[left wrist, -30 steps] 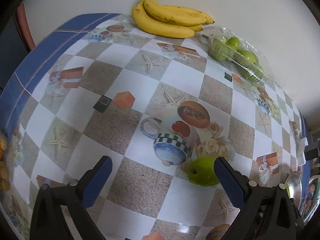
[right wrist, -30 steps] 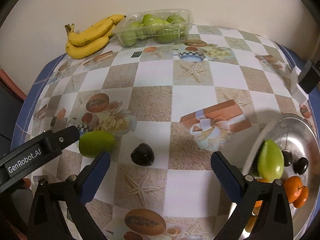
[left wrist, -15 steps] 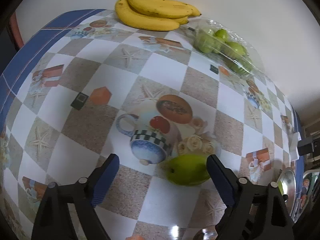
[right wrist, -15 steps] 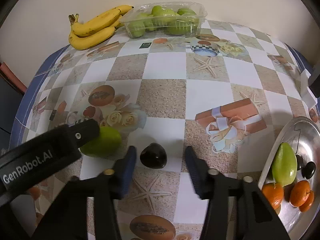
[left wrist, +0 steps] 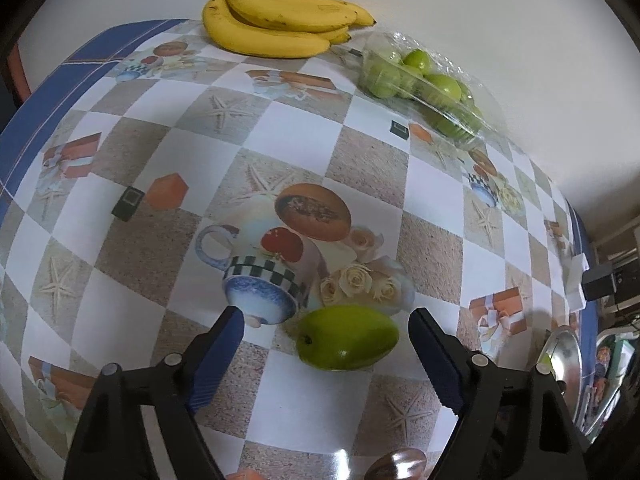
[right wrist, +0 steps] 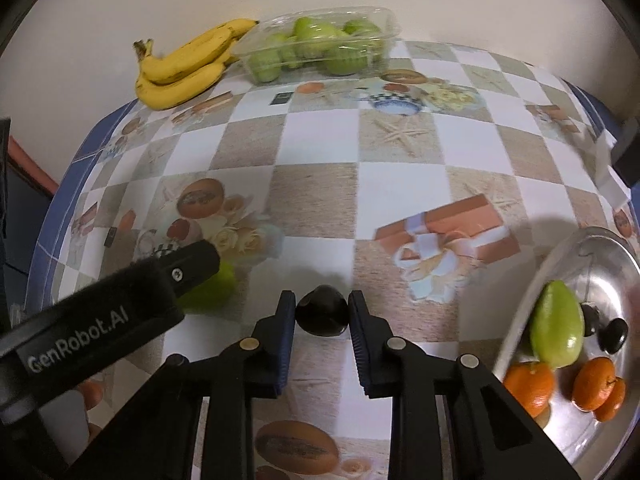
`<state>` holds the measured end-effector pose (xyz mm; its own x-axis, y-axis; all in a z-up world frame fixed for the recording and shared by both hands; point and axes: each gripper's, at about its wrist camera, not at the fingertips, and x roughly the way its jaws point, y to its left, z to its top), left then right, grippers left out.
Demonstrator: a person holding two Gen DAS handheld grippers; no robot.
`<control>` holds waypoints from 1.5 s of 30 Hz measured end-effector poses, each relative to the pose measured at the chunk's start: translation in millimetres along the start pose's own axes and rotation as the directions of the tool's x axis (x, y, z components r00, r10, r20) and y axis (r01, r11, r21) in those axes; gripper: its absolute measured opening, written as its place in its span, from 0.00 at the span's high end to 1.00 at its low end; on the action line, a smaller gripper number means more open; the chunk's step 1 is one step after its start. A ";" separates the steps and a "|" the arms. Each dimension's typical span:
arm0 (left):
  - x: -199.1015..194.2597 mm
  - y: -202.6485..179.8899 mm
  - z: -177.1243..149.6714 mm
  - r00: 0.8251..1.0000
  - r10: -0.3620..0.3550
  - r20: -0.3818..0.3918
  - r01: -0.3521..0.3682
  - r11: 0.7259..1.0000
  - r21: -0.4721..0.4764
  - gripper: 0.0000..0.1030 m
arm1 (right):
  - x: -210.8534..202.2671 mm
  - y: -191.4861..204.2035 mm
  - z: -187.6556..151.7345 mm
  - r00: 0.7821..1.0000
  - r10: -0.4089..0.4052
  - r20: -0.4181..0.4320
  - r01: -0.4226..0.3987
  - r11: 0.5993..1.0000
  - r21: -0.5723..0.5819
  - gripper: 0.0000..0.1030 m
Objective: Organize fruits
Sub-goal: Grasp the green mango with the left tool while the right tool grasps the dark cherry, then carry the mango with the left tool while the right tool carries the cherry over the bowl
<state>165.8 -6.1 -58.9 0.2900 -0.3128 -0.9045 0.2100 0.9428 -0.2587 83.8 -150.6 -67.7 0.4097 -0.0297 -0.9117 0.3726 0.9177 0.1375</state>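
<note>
A green mango (left wrist: 348,338) lies on the checkered tablecloth (left wrist: 280,128) between the fingers of my left gripper (left wrist: 326,320). Its jaws are closing; the right pad is close to the mango and the left pad is well apart from it. In the right wrist view my right gripper (right wrist: 322,300) is shut on a small dark fruit (right wrist: 322,318) that rests on the cloth. The left gripper's finger (right wrist: 192,262) reaches in from the left and hides most of the same green mango (right wrist: 218,290).
Bananas (left wrist: 280,24) and a clear box of green fruits (left wrist: 420,80) sit at the back by the wall. A silver plate (right wrist: 532,280) at the right holds another green mango (right wrist: 556,330), oranges (right wrist: 528,384) and dark fruits (right wrist: 612,334).
The right gripper's jaws came together from wide open onto the dark fruit. The left gripper's jaws narrowed, and the green mango now lies between its fingers instead of at the right finger.
</note>
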 end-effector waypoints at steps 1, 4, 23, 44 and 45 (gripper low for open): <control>0.9 -1.6 -0.4 1.000 -0.001 -0.002 0.001 1.000 0.004 0.21 | -1.1 -2.2 0.4 1.000 -0.003 0.000 0.003 1.000 0.004 0.73; 4.1 -6.2 -2.1 1.000 0.002 -0.009 -0.002 1.000 0.018 0.24 | -5.8 -11.0 0.9 1.000 -0.004 0.003 0.004 1.000 0.023 0.73; 0.1 -19.0 -6.6 1.000 0.028 -0.005 -0.027 0.998 0.058 0.41 | -19.9 -24.1 0.9 1.000 0.020 0.012 -0.020 0.999 0.049 0.73; -63.0 -58.9 -23.7 0.996 0.031 0.086 -0.039 0.994 0.098 0.41 | -72.8 -65.6 -17.2 1.000 -0.031 0.005 0.030 0.995 0.098 0.73; -64.5 -62.1 -25.5 0.996 0.027 0.087 -0.036 0.994 0.102 0.41 | -75.5 -71.6 -19.0 0.999 -0.036 0.000 0.035 0.994 0.108 0.73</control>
<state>110.3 -41.6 6.8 0.3757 -0.2963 -0.8781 0.2939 0.9367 -0.1904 10.3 -206.6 -16.0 0.3963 -0.0626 -0.9160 0.4745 0.8681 0.1460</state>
